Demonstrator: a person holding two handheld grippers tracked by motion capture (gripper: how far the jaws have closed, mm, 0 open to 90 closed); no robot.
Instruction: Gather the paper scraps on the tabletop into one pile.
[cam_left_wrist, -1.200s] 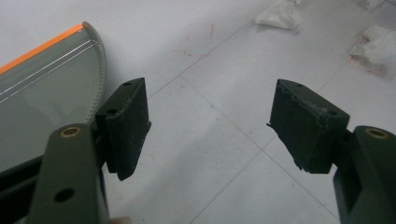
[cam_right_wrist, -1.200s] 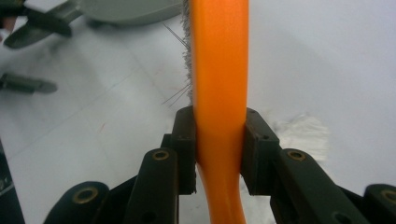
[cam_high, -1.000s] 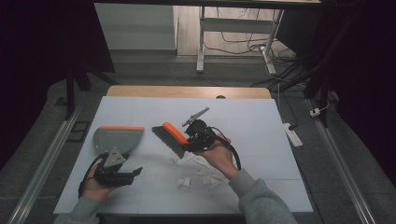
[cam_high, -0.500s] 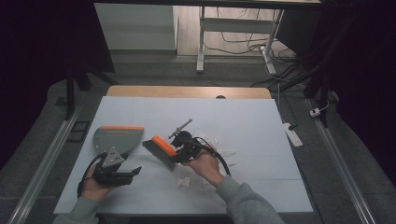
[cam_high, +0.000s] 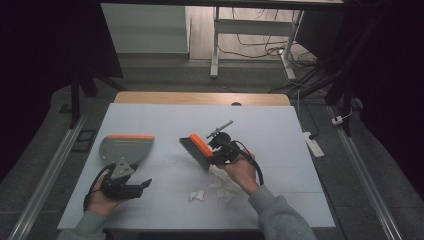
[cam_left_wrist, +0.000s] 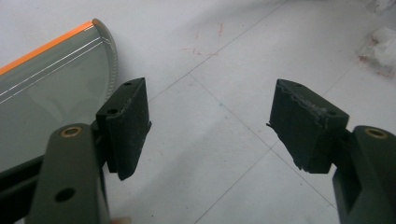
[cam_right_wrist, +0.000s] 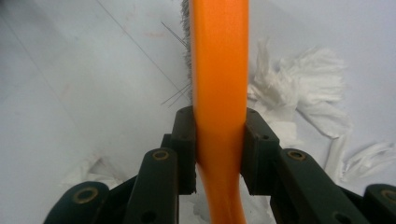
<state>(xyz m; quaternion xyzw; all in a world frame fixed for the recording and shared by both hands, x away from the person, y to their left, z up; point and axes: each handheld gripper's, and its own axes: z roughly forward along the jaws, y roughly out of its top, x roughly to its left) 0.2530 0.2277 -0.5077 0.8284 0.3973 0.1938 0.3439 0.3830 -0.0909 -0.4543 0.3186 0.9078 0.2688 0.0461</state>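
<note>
Right tongs (cam_right_wrist: 219, 140) clamped on orange brush (cam_high: 198, 151), lifted mid-tabletop (cam_high: 280, 125) just above shredded paper scraps (cam_high: 220, 187). Left tongs (cam_left_wrist: 210, 121) spread wide, empty, just beside dustpan (cam_high: 125, 148), near left edge. Bare room toward far edge.

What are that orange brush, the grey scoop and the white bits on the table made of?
Brush: smooth, slightly glossy orange back, likely plastic, with fine grey bristles, probably synthetic. Dustpan: grey, somewhat see-through and shiny in the left gripper view, so probably plastic, with an orange edge strip, perhaps rubber. White scraps: torn, fuzzy edges suggest tissue paper.
</note>
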